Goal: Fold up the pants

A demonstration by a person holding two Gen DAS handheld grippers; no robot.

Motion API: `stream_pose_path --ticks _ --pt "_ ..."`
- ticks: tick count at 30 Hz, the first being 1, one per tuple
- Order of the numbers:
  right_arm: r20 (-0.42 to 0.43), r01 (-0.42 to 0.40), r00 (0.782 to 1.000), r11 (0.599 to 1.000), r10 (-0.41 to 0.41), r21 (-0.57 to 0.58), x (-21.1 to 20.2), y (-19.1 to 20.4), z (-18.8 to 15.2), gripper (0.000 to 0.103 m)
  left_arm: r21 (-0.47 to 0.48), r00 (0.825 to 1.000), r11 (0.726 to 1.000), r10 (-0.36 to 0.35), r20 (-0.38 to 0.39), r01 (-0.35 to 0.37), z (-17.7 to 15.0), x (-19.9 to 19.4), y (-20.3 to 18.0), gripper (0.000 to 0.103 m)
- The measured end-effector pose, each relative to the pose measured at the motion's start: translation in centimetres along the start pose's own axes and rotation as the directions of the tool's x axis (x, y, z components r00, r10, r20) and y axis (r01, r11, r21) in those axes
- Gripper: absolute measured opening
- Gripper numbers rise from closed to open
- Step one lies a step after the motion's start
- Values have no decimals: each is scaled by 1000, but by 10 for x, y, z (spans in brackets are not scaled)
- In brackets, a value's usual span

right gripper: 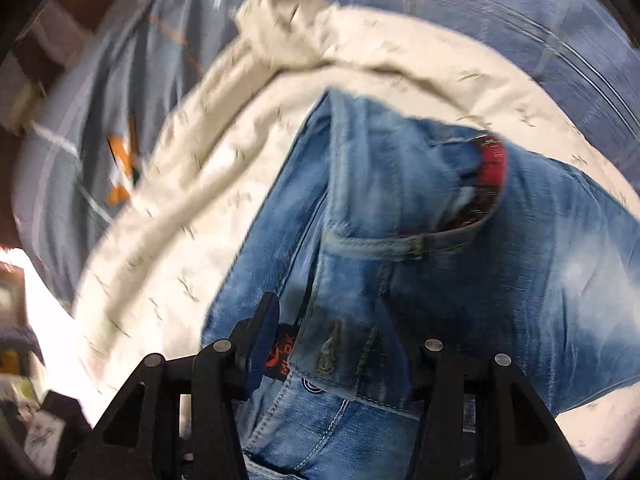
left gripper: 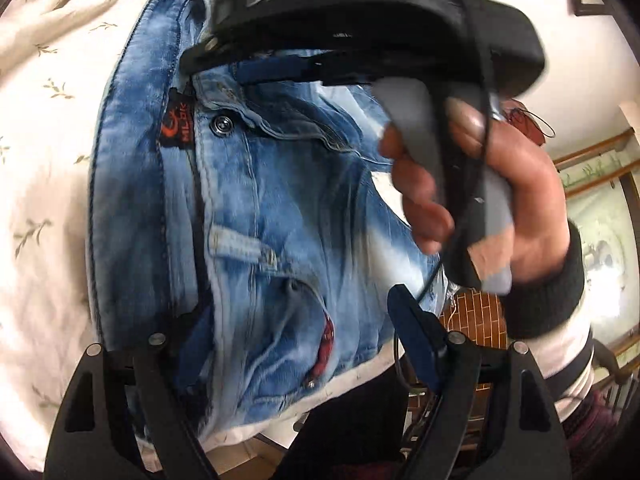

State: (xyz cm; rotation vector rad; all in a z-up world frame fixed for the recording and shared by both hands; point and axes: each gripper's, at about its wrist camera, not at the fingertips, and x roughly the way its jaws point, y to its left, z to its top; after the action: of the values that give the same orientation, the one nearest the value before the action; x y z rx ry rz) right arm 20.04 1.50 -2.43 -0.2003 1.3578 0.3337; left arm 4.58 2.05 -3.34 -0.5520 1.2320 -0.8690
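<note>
Faded blue jeans [left gripper: 280,200] lie folded on a cream leaf-print sheet [left gripper: 48,160], waistband and metal button [left gripper: 222,124] facing me. My left gripper [left gripper: 306,332] hovers over the pocket end, open wide; one finger lies at the dark fold, the other is off the denim edge. A hand [left gripper: 500,184] holds my right gripper [left gripper: 240,72] nose-down onto the waistband. In the right wrist view the jeans [right gripper: 520,260] fill the frame and the waistband sits inside my right gripper [right gripper: 334,352]. Its left pad [right gripper: 264,340] stands beside the orange label; denim hides the other finger.
The cream sheet [right gripper: 160,260] is bunched into a ridge beyond the jeans. Blue plaid bedding [right gripper: 480,8] lies past that ridge. The bed's edge and a brick-pattern floor [left gripper: 476,320] show below the jeans in the left wrist view. A dark cuffed sleeve [left gripper: 560,280] is at the right.
</note>
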Motion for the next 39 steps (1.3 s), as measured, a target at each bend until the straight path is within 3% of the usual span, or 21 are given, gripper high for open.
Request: stream_pose_path --ticks 6,7,9,10,11,14,17,19,20,22,26,28,30,33,34,37,39 --pt "-13 165 985 968 -170 -188 8 23 -22 48 5 999 1000 -28 26 28 -9 -6 -2 81" --pt "5 176 984 961 -179 -211 7 26 -26 46 -1 999 999 -34 31 34 -10 -7 0 76" --pt "33 204 979 943 -202 -265 5 33 -35 36 2 999 999 -34 37 34 -11 -9 2 45" --pt "43 199 980 940 -195 -276 2 37 -39 23 6 999 1000 -14 41 14 -11 -10 2 17" --pt "69 225 974 933 -214 -281 -3 42 -41 20 5 999 1000 -11 39 10 -11 -11 2 4" --pt "128 204 976 944 -176 -259 -25 54 -37 19 3 997 1000 -5 78 5 -15 -26 -1 3" --pt "159 119 984 969 -85 -218 -45 55 -34 19 16 992 1000 1 125 -3 -26 -46 -3 4" --pt "159 81 986 979 -51 -189 -42 55 -30 18 13 988 998 58 140 -60 -34 -51 1 4" --pt "152 61 988 981 -33 -186 -33 58 -30 1 -1 988 997 82 129 -83 -36 -48 5 4" --pt "125 -11 992 987 31 -160 -14 63 -21 0 -36 987 990 140 81 -138 -38 -36 15 4" --pt "132 0 991 987 21 -162 9 79 -27 0 -73 984 983 174 38 -171 -40 -28 21 4" --pt "183 -121 973 986 141 -116 -7 69 -35 0 -47 985 986 161 55 -158 -44 -39 18 4" --pt "258 -178 947 981 191 -74 -30 46 -46 3 10 982 985 170 86 -171 -44 -57 11 7" --pt "362 -199 918 978 161 69 -61 -32 -70 24 51 973 979 187 135 -195 -36 -79 -1 44" --pt "378 -199 915 973 142 116 -64 -55 -76 30 44 965 975 208 159 -218 -28 -84 -3 63" --pt "410 -185 912 915 23 360 -78 -166 -114 31 1 955 970 238 176 -242 2 -80 0 66" --pt "407 -160 910 841 -77 517 -87 -240 -151 32 -47 955 967 253 154 -249 36 -71 4 66"
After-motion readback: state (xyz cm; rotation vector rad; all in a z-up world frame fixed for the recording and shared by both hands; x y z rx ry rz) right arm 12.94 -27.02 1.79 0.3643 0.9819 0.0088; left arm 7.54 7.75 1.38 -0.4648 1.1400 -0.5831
